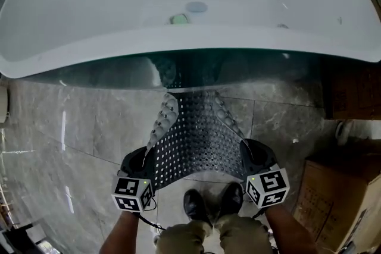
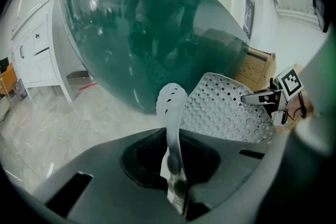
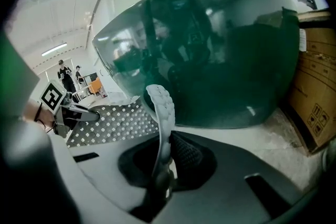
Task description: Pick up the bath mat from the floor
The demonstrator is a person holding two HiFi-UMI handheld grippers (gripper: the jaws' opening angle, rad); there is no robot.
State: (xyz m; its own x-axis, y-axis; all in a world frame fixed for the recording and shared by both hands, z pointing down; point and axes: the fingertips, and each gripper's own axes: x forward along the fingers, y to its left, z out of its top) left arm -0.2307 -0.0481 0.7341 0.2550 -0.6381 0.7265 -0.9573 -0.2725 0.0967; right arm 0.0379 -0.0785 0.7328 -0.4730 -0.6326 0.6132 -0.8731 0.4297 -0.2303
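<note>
Between the person's black shoes and the white bathtub with dark green outer wall, the grey perforated rubber bath mat is slung off the grey marble floor. The left gripper is clamped narrow on its near-left corner and the right gripper on its near-right corner. The mat's long axis runs away from both toward the tub; whether the far end is touching the floor is unclear. Both hands are equally near. With the tub ahead and a brown cardboard box to the right, up and back looks freest.

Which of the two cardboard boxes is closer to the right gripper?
The lower-right box, beside the right gripper; the other box stands farther off, by the tub.
</note>
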